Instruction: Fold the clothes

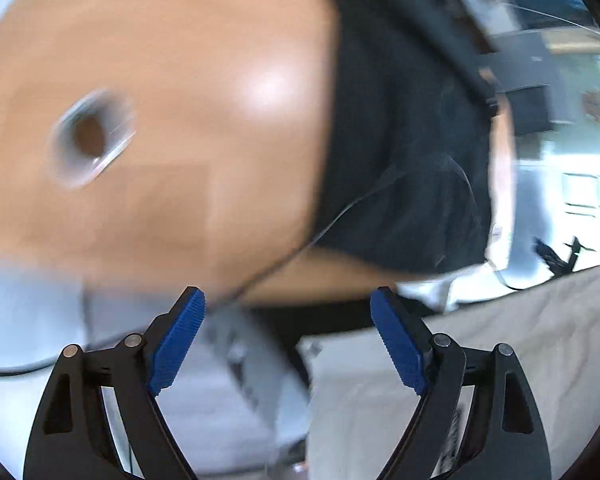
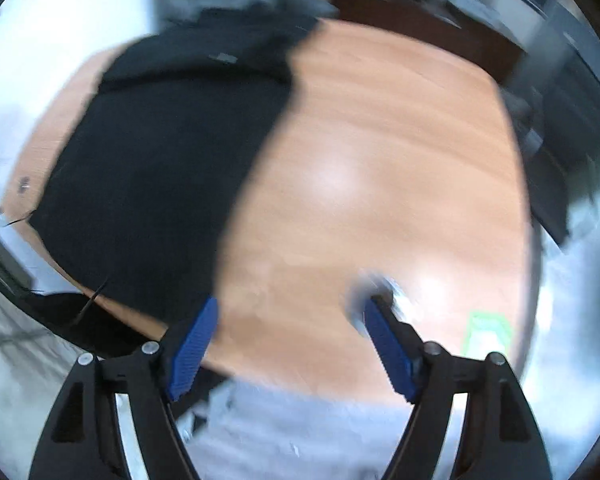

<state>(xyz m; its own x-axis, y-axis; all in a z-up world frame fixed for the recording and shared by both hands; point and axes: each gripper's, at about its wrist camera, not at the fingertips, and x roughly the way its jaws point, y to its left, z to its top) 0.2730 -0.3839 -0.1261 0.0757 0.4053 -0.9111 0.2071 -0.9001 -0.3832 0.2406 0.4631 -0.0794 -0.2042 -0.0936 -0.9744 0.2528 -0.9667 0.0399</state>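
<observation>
The orange-brown wood-grain surface fills most of both wrist views, blurred and with bright patches of glare. In the left view it spreads ahead of the left claw and to its left; in the right view it lies ahead of the right claw and to its right.

The dark navy, nearly black cloth garment lies flat on the surface. From the left claw it sits ahead and to the right, well beyond the fingertips, with one edge at the far rim of the surface. From the right claw the same garment lies ahead and to the left, its near edge close to the left blue fingertip and overhanging the surface's edge there. Neither claw touches it.

A pale grey fabric shows below and between the right claw's fingers, too blurred to identify. A similar grey fabric sits to the lower left of the left claw.

A round grey-rimmed cable hole is set in the surface, ahead and left of the left claw.

Both claws have black fingers with ribbed blue pads and stand spread wide, nothing held between them.
</observation>
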